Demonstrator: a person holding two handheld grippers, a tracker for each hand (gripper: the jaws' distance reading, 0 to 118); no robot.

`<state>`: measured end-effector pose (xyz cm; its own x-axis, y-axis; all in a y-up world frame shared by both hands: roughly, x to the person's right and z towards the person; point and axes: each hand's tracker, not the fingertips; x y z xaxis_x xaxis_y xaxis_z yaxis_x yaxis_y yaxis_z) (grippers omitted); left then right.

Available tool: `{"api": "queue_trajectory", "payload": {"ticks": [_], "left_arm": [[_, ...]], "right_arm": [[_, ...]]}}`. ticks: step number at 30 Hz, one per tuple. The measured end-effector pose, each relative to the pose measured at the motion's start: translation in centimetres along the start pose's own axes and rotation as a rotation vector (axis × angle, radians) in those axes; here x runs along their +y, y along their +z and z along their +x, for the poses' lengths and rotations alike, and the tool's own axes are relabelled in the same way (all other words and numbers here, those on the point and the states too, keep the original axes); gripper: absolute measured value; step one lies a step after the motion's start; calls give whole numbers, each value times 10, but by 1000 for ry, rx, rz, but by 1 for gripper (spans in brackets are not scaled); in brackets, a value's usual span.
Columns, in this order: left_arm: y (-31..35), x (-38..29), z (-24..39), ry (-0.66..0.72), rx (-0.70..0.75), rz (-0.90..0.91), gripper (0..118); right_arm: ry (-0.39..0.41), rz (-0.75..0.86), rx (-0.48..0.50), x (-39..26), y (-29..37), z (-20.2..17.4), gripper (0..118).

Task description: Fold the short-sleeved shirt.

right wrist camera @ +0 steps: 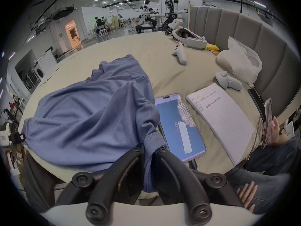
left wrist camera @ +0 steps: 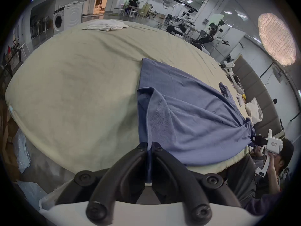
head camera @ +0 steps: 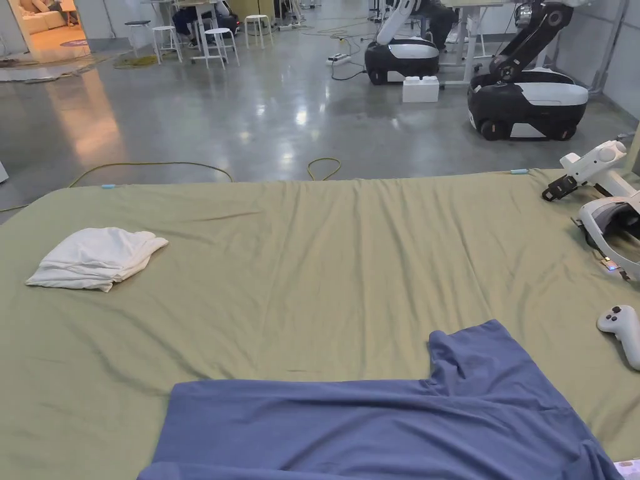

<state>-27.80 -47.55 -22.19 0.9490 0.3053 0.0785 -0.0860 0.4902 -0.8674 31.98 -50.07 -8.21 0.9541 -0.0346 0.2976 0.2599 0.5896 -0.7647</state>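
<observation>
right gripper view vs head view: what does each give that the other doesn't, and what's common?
Right gripper view alone: the right gripper with both jaws pressed on the blue shirt's ribbed edge, a phone face up beside the shirt, an open notebook, a plastic bag by the padded headboard.

Head view alone: the folded white garment at the bed's far left, white stools on the floor.

Both: the shirt, the green sheet, a white controller, the headset.
</observation>
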Motion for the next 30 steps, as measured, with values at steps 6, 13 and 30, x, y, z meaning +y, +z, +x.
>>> {"api": "queue_trajectory", "payload": {"ticks": [6, 13, 30], "left_arm": [[31, 4, 26, -80, 125, 112, 87], [158, 0, 110, -230, 40, 665, 87], [253, -30, 178, -337, 9, 989, 0]], "right_arm": [[-53, 51, 25, 1, 9, 3, 76], [-34, 441, 193, 32, 88, -4, 76], [119, 873, 226, 44, 214, -69, 0]]}}
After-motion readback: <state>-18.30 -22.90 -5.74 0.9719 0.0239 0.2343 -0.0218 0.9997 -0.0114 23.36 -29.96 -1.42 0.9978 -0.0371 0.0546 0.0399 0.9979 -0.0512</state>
